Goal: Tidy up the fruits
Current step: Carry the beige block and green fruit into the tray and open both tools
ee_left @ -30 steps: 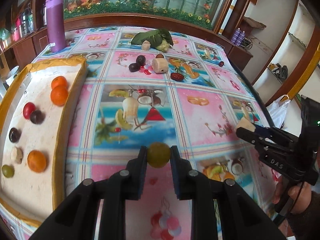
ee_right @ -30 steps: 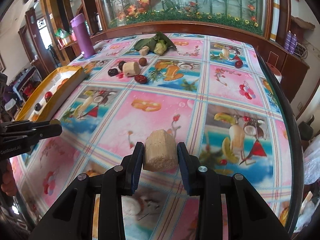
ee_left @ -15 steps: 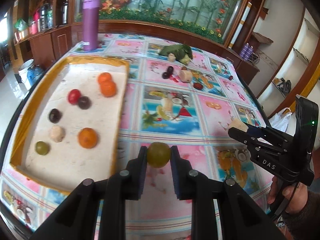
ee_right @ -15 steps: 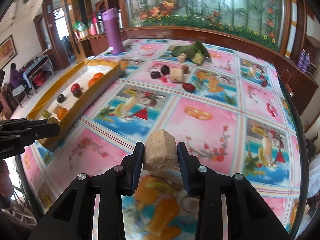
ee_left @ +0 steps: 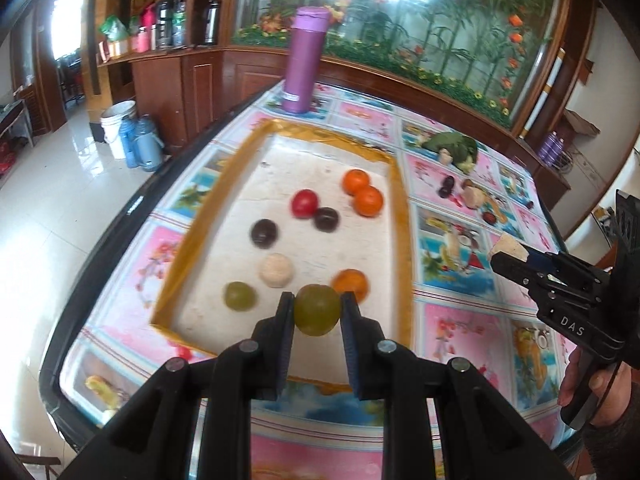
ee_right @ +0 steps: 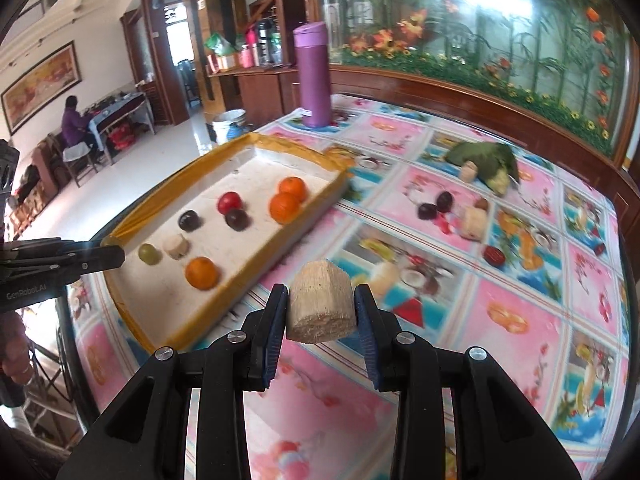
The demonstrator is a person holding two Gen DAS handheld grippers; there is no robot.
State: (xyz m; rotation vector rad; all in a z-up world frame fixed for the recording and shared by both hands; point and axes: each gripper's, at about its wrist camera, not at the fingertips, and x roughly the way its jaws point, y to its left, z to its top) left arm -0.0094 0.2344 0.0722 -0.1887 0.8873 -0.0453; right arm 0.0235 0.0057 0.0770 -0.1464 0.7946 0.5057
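My left gripper [ee_left: 317, 310] is shut on a green round fruit [ee_left: 317, 309] and holds it above the near end of the yellow-rimmed tray [ee_left: 401, 216]. The tray holds oranges [ee_left: 368, 201], a red fruit [ee_left: 305, 203], dark plums [ee_left: 263, 233], a pale chunk [ee_left: 276, 270] and a green fruit [ee_left: 239, 296]. My right gripper [ee_right: 321, 307] is shut on a beige cut chunk [ee_right: 321, 303], above the tablecloth right of the tray [ee_right: 280, 246]. Loose fruit [ee_right: 473, 222] lies further back on the table.
A purple bottle [ee_left: 303, 60] stands beyond the tray's far end. A green leafy bundle [ee_right: 486, 164] lies at the back of the table. The table's left edge [ee_left: 132, 208] drops to the floor, where buckets [ee_left: 116, 128] stand.
Both grippers have swung left toward the tray with their loads. The left gripper now holds the green fruit over the tray's near end; the tray has come closer in the right wrist view.
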